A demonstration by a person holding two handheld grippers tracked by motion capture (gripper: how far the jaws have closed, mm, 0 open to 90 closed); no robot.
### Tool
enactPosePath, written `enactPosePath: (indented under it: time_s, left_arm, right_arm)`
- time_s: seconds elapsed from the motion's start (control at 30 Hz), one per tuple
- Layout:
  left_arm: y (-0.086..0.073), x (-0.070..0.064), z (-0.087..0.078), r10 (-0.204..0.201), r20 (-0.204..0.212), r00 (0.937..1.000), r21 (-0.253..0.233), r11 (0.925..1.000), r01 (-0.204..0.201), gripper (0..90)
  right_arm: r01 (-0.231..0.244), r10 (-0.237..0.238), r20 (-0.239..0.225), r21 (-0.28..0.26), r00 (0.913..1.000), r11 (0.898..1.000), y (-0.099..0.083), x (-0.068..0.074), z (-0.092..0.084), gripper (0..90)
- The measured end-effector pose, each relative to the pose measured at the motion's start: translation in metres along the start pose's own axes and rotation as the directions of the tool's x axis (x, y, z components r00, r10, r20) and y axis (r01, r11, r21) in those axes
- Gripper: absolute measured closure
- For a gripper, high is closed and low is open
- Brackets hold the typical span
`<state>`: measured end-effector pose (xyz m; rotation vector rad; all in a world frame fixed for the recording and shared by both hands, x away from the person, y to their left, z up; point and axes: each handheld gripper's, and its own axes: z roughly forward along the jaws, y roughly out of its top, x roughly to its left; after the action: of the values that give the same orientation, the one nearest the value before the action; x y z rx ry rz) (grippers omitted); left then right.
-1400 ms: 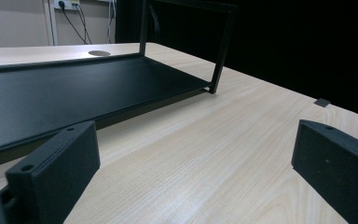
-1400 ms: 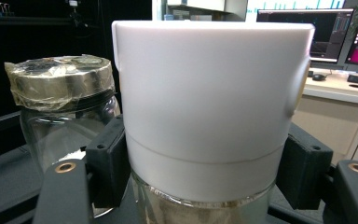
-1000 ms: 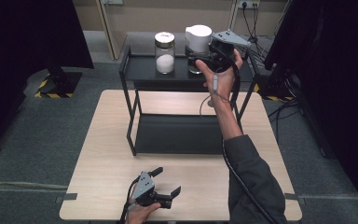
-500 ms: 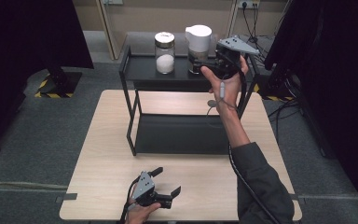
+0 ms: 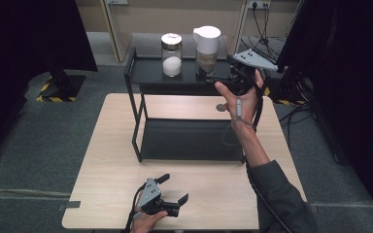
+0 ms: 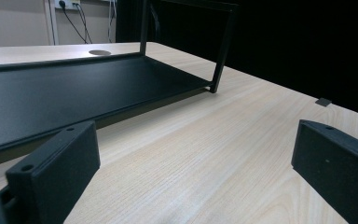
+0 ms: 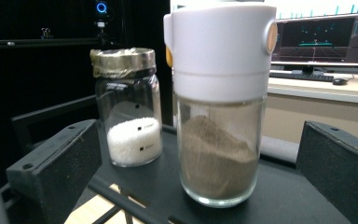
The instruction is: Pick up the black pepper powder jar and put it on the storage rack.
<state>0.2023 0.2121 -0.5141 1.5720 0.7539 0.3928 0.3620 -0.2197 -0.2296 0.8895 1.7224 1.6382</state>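
Just ahead of the right gripper (image 7: 200,172), jaws apart, stands the white-capped jar (image 7: 220,102).

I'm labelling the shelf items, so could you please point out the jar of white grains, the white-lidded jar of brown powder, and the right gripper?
Jar of white grains (image 7: 131,122): right gripper view, glass body.
White-lidded jar of brown powder (image 7: 220,154): right gripper view, glass body.
Right gripper (image 5: 212,76): high view, between its fingers.
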Motion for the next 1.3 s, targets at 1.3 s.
enactPosePath:
  time_s: [1.3]
  left_arm:
    - [0.000, 0.000, 0.000, -0.002, -0.007, 1.0000, 0.000, 1.0000, 0.002, 0.1]
  right_arm:
    - [-0.001, 0.001, -0.174, 0.001, 0.9847, 1.000, -0.093, -0.004, -0.065, 0.5]
